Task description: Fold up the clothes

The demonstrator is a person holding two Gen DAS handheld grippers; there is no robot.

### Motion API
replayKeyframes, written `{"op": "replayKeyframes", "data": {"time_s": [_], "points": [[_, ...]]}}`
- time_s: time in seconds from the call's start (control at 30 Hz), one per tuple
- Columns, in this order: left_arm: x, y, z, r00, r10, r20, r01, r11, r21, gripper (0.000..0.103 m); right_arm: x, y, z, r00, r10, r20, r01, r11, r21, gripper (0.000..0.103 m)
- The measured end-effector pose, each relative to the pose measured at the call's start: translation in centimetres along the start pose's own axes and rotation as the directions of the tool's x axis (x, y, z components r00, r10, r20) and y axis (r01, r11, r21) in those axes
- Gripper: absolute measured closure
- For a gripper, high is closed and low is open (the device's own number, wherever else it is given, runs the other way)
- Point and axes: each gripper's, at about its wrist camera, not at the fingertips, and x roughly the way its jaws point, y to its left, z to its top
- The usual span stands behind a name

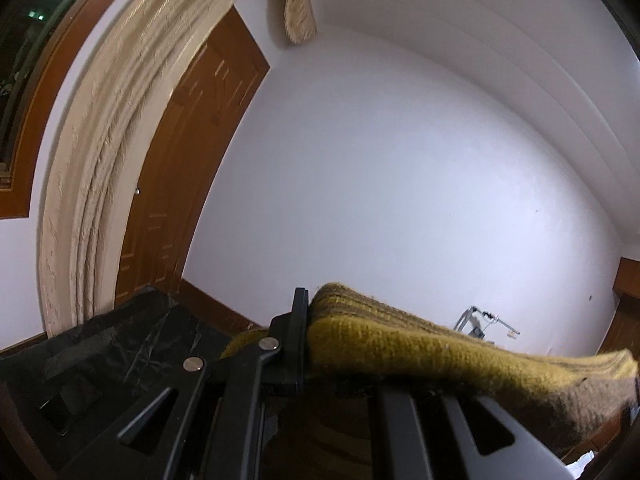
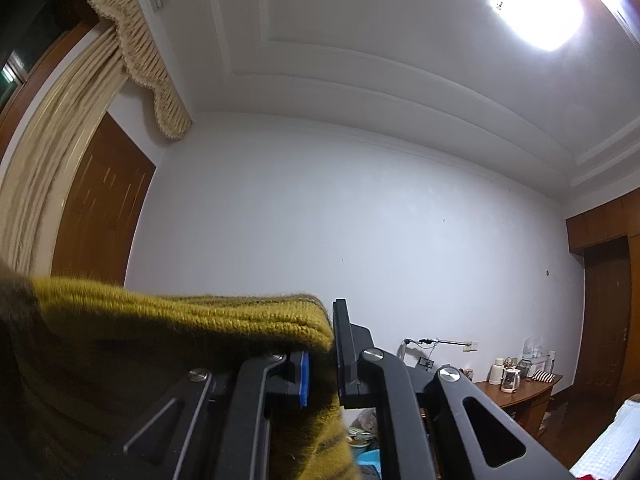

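We are pinching the mustard-yellow ribbed knit garment with both the left gripper and right gripper, stretching it across the lower frames, probably readying a fold.

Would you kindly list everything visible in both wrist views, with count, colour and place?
knit garment: one, mustard with darker stripes, clamped in both grippers, stretched between them
curtain: one, cream, left, beside wooden panelling
white wall: one, ahead
ceiling light: one, bright, upper right
wooden desk: one, brown, lower right, carrying a white flask and a kettle
black sheet: one, lower left
left gripper: black, shut on the garment
right gripper: black, blue pad, shut on the garment
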Motion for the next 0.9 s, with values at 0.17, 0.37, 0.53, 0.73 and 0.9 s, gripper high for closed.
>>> {"op": "replayKeyframes", "data": {"time_s": [0.17, 0.37, 0.53, 0.73, 0.9], "points": [[-1.8, -2.4, 0.1, 0.996, -0.017, 0.087, 0.015, 0.999, 0.031, 0.094, -3.0, -0.3, -0.4, 1.0, -0.01, 0.006, 0.01, 1.0, -0.014, 0.093], [-6.4, -2.3, 0.8, 0.988, -0.008, 0.157, 0.0, 0.999, 0.046, 0.094, -6.4, -0.1, 0.5, 0.999, -0.009, 0.047, 0.011, 0.999, -0.035, 0.093], [-6.4, -2.1, -1.2, 0.985, 0.01, 0.173, -0.022, 0.997, 0.068, 0.094, -8.7, 0.2, 1.3, 0.994, -0.02, 0.108, 0.029, 0.996, -0.082, 0.093], [-6.9, -2.8, -2.3, 0.989, 0.017, 0.145, -0.035, 0.992, 0.12, 0.092, -8.7, 0.2, 0.3, 0.997, -0.021, 0.074, 0.028, 0.995, -0.097, 0.093], [-1.5, -1.0, -5.3, 0.996, 0.089, 0.015, -0.09, 0.987, 0.133, 0.092, -6.0, 1.3, -3.4, 0.998, 0.021, -0.058, -0.027, 0.995, -0.092, 0.093]]}}
